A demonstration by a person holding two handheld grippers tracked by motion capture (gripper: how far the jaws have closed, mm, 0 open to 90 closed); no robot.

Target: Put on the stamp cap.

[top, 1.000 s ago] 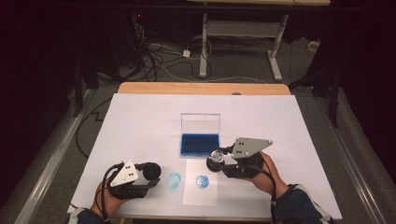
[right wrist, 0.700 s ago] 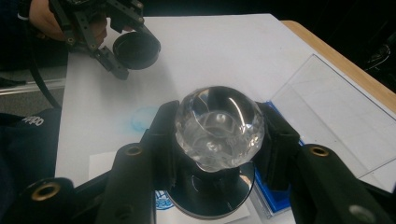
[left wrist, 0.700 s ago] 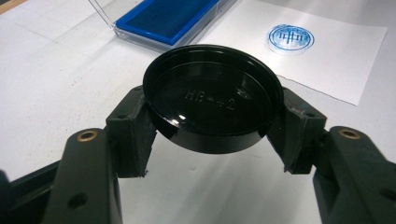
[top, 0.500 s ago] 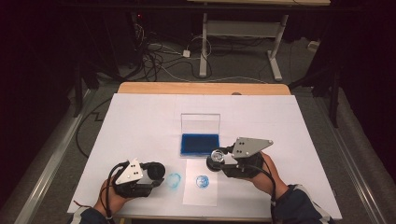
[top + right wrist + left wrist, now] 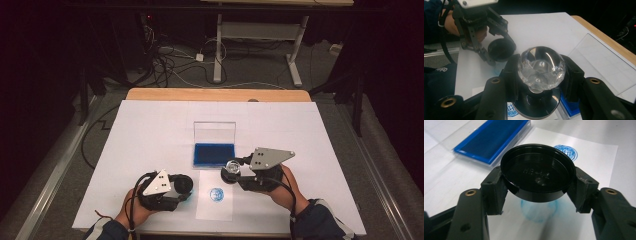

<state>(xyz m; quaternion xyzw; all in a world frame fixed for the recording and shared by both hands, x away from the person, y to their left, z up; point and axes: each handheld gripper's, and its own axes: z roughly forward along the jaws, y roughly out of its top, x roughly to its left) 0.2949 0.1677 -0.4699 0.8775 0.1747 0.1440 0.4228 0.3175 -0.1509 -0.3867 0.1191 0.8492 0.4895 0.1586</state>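
Blue print (image 5: 216, 194) already on paper (image 5: 215, 212). Right gripper (image 5: 233, 171) fingers clamped on stamp (image 5: 541, 67); left gripper (image 5: 186, 186) fingers pinching black cap (image 5: 537, 172). Capping seemingly left; ink pad (image 5: 214, 154) open.

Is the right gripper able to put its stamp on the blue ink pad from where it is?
Probably yes. The right gripper holds the stamp right beside the ink pad, whose clear lid stands open. Nothing lies between them, and the left gripper with its black cap is off to the side.
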